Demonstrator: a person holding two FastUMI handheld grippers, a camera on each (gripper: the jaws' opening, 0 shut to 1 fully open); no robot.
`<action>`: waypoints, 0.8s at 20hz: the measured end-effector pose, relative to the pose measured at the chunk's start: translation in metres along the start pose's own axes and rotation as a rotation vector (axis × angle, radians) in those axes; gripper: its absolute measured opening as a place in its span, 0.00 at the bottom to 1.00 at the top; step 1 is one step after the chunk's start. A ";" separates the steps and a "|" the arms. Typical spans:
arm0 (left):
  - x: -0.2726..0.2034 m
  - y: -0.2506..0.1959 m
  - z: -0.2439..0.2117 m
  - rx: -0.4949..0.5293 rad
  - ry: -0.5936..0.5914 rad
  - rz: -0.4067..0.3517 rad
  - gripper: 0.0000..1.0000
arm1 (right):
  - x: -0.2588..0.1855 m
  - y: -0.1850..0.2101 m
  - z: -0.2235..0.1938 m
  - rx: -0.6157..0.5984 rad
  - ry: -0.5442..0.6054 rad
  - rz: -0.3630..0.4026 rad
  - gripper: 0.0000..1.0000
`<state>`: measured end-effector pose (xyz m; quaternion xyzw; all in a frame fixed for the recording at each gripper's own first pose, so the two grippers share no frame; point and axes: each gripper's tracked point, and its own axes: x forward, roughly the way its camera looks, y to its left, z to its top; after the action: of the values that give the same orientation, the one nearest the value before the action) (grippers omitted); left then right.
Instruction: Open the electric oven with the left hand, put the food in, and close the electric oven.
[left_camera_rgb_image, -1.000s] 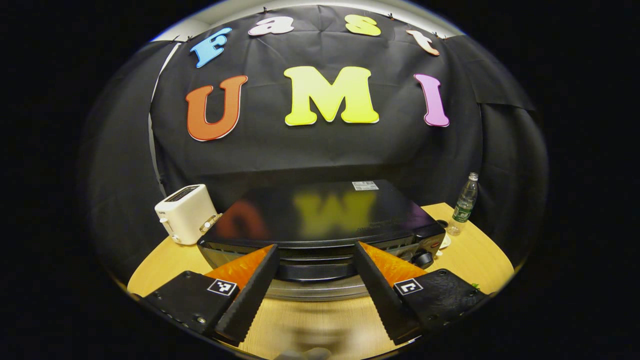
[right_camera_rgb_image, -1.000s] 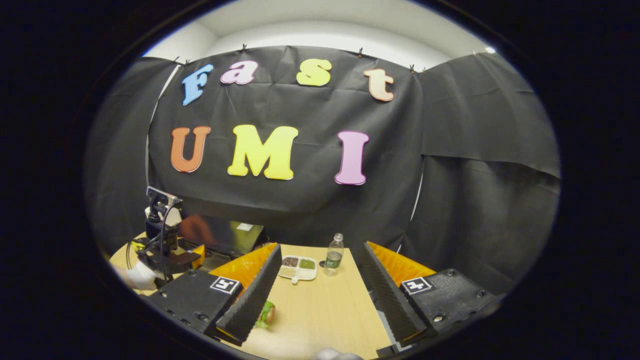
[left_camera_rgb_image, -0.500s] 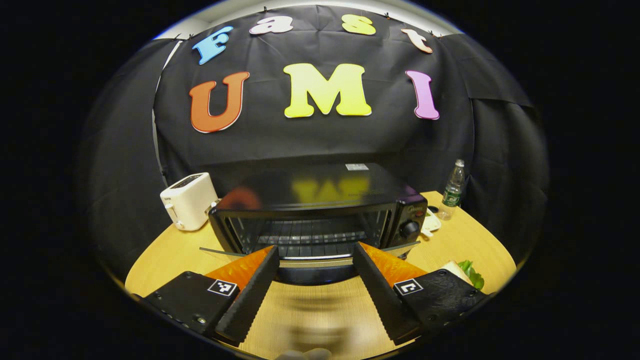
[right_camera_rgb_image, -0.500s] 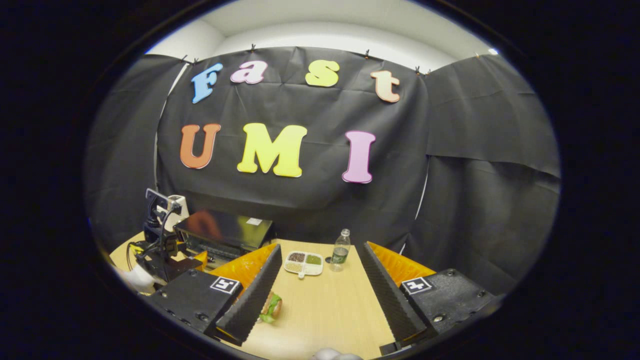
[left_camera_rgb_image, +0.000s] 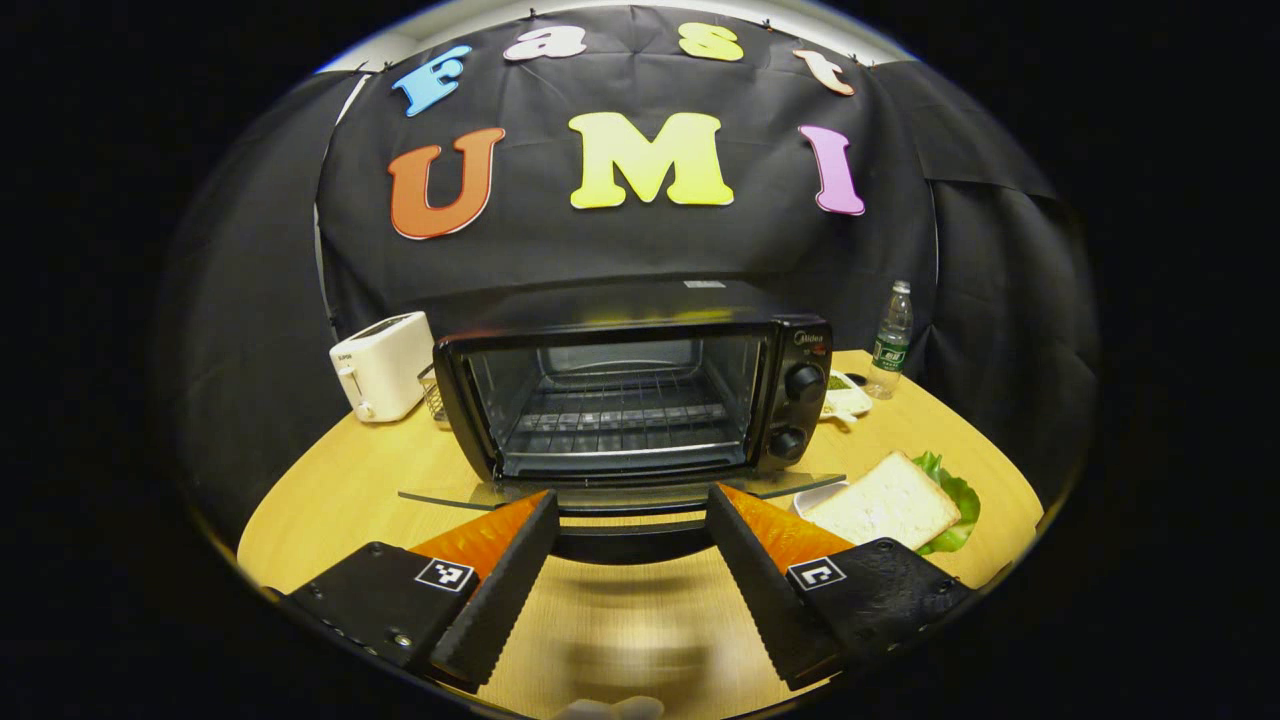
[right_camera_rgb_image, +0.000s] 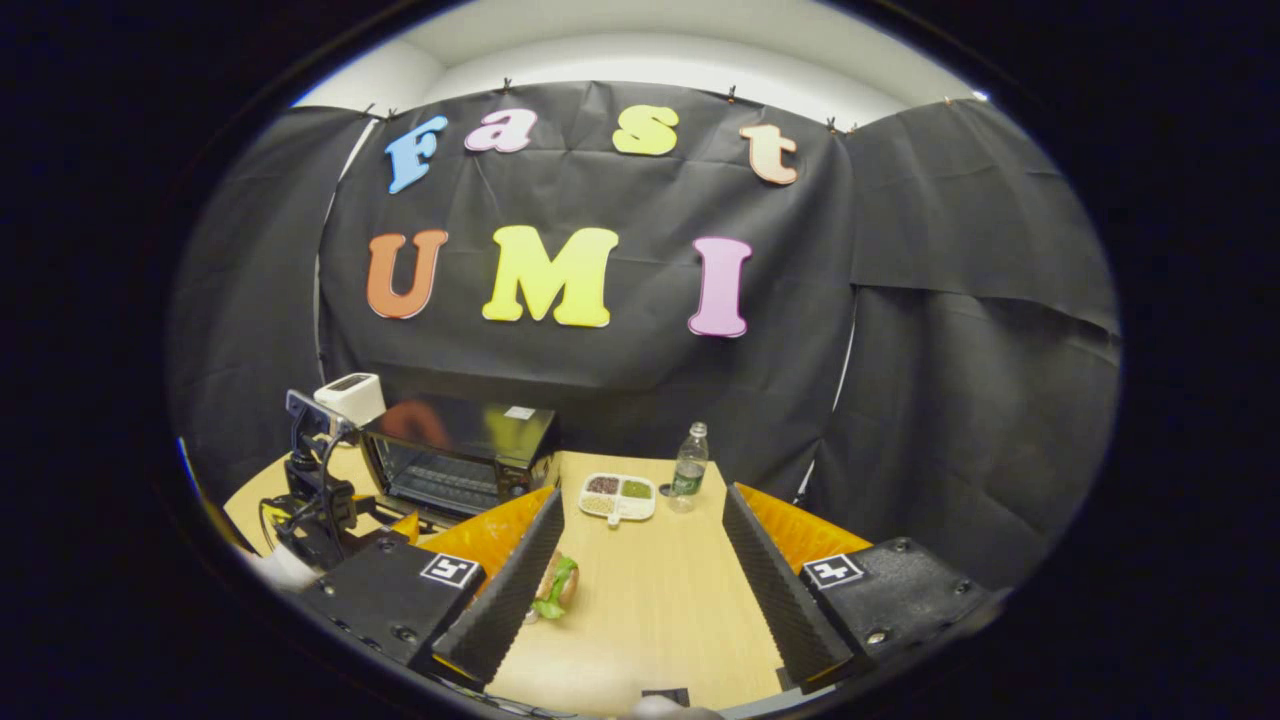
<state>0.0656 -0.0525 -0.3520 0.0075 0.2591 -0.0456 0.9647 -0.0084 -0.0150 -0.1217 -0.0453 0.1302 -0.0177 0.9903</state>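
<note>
The black electric oven (left_camera_rgb_image: 620, 390) stands on the wooden table (left_camera_rgb_image: 330, 490) with its glass door (left_camera_rgb_image: 620, 492) folded down flat and the wire rack inside bare. My left gripper (left_camera_rgb_image: 630, 500) is open just in front of the door, whose dark handle (left_camera_rgb_image: 625, 540) lies across the gap between its fingers. A sandwich (left_camera_rgb_image: 885, 500) of white bread and lettuce lies to the oven's right. My right gripper (right_camera_rgb_image: 642, 495) hangs open above the table, with the sandwich (right_camera_rgb_image: 555, 585) beside its left finger. The oven (right_camera_rgb_image: 455, 455) and the left gripper (right_camera_rgb_image: 320, 500) are at the left.
A white toaster (left_camera_rgb_image: 380, 365) stands left of the oven. Right of it are a divided dish (left_camera_rgb_image: 845, 392) and a water bottle (left_camera_rgb_image: 890, 340), also seen as dish (right_camera_rgb_image: 620, 496) and bottle (right_camera_rgb_image: 688, 467). Black cloth walls close the back.
The oven door has swung from almost shut down to flat open as my left gripper drew down and back. The right gripper's view shifted a little; the sandwich shows more.
</note>
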 end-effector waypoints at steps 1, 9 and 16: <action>-0.001 -0.001 -0.006 0.005 0.006 -0.001 0.99 | 0.000 0.002 -0.002 -0.006 0.002 0.000 1.00; -0.002 0.000 -0.074 -0.001 0.136 -0.019 0.96 | 0.002 0.011 -0.025 -0.034 0.039 0.001 1.00; 0.007 0.009 -0.096 -0.010 0.181 -0.004 0.96 | 0.013 0.021 -0.061 -0.042 0.114 0.022 1.00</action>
<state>0.0247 -0.0410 -0.4390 0.0064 0.3453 -0.0455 0.9374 -0.0115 -0.0002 -0.1854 -0.0633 0.1874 -0.0065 0.9802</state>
